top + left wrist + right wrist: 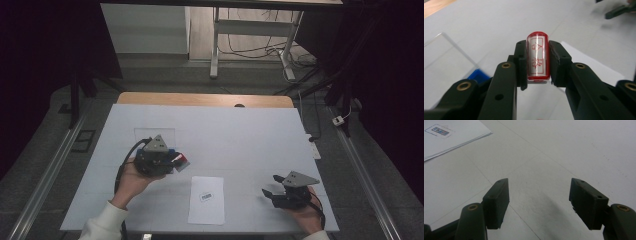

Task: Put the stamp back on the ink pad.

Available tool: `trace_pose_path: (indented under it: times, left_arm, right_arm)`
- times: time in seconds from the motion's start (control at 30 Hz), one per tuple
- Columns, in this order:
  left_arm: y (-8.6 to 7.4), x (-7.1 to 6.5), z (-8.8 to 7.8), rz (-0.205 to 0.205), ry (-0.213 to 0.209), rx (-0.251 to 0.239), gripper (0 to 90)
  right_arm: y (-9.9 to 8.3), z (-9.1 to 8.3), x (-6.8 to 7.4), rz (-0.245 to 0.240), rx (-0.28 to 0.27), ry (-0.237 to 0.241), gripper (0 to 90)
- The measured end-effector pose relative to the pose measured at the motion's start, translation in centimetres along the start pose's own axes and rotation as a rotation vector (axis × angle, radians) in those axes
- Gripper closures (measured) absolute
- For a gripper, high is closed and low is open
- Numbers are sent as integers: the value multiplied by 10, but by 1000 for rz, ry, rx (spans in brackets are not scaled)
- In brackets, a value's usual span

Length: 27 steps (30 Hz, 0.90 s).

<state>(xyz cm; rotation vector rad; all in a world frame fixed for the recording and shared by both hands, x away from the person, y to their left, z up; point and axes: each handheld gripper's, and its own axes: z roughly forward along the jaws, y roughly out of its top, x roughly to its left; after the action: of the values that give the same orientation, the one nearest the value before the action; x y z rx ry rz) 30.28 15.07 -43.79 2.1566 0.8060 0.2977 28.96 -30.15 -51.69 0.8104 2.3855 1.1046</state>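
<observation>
Room: I see a dim room with a grey floor, a white desk frame and loose cables beyond the far edge of my counter [240,125], which is covered in white with a wooden strip at 12 o'clock.
Left gripper: my left gripper [176,161] sits at about 9 o'clock from the counter's middle, carried in the left hand [134,182], pointing toward 3 o'clock.
Left jaws: in the left gripper view the jaws are closed on a stamp [537,56], one pad pressed to each long side.
Stamp: a red and white cylinder with red characters on its face, standing upright between the pads, clear of the counter; in the high view it is at the gripper's tip, just 10 o'clock of the paper.
Paper: a white sheet [206,200] with a small barcode label [205,196] lies flat near 6 o'clock, between my two grippers.
Right gripper: my right gripper [270,186] is at about 4 o'clock, low on the counter, pointing toward the paper.
Right jaws: spread wide with bare counter between them; the sheet's corner is at 10 o'clock in that view.
Clear box: a transparent tray [446,57] with something blue [477,75] beside it lies behind the left jaws.
</observation>
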Motion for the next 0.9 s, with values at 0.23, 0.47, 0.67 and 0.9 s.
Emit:
trace_pose_path:
  times: [0.23, 0.47, 0.67, 0.9]
  left_arm:
    - [-13, 24, -6, -46, 100, 52, 704]
    - [-28, 44, -7, -89, 175, 118, 704]
    - [-35, 52, -3, -94, 215, 164, 704]
    - [-41, 57, 5, -105, 223, 194, 704]
  right_arm:
    - [0, 0, 0, 4, 5, 1, 320]
    - [0, 0, 0, 2, 7, 0, 320]
    - [0, 0, 0, 1, 9, -2, 320]
    - [0, 0, 0, 1, 10, -2, 320]
